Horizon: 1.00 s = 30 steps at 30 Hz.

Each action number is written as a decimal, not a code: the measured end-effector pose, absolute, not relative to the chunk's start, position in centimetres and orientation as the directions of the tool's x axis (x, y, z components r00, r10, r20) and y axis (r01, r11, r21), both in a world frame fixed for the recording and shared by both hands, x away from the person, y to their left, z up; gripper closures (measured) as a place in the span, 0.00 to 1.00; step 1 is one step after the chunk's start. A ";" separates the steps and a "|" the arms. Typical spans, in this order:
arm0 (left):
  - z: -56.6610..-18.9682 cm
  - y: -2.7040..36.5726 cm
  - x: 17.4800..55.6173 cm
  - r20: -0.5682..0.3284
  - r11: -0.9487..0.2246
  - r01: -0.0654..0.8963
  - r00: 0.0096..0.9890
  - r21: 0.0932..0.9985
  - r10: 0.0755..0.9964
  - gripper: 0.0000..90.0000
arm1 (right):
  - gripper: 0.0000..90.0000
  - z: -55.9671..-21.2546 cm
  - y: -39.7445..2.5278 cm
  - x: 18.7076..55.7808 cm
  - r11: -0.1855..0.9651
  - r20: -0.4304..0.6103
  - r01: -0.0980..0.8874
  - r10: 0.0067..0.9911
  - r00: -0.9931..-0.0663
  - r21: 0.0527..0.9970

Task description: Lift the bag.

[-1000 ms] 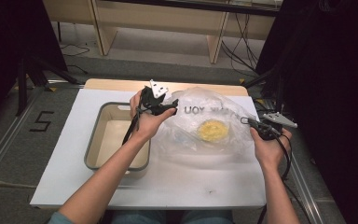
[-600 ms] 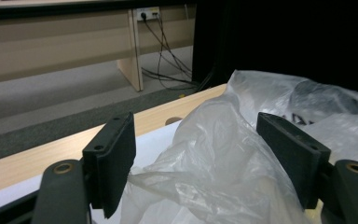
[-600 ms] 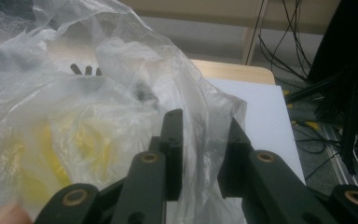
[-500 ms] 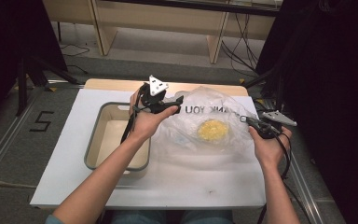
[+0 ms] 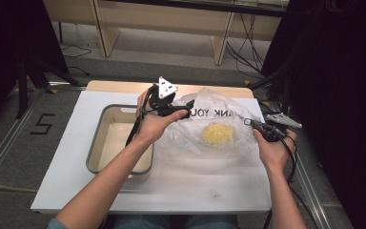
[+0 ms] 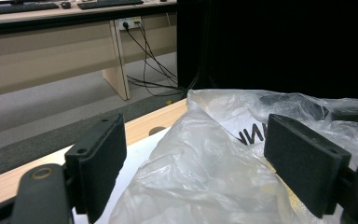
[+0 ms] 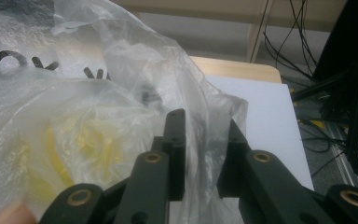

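I am pinching the plastic bag edge in my right tool while my left tool is hanging apart, risking tearing the film.

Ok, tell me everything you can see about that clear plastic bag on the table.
The plastic bag is thin, clear and crinkled, with black lettering printed on it, and a yellow object shows through its film. It lies puffed up on the white table, right of the tray. The left gripper reaches over its left side with its jaws wide apart around a raised fold. The right gripper meets its right edge, with film between its nearly closed jaws.
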State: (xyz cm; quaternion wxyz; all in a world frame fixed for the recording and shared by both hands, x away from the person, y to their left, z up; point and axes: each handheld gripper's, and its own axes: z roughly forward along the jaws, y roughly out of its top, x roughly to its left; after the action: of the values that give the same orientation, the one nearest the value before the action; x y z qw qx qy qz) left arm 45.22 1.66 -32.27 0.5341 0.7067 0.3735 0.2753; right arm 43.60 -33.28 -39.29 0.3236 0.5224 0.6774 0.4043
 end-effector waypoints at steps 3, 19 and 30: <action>-32.2 1.7 45.1 -0.009 -0.150 0.231 0.570 0.961 0.821 0.22 | 0.82 -39.2 -33.4 43.5 0.117 -0.009 0.436 0.970 -0.244 0.892; -32.6 2.4 44.5 0.023 -0.205 0.245 0.588 0.948 0.809 0.21 | 0.36 -36.0 -34.6 42.4 0.001 0.058 0.236 0.968 -0.243 0.972; -32.7 2.9 44.4 0.031 -0.215 0.246 0.587 0.945 0.809 0.22 | 0.33 -33.3 -35.1 41.4 -0.040 0.071 0.119 0.961 -0.268 0.992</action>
State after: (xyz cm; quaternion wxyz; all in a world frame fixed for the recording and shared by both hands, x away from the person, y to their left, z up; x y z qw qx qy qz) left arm 44.36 2.88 -32.74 0.5116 0.7294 0.3616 0.2749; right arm 41.41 -35.10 -33.35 0.3836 0.4680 0.5770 0.5485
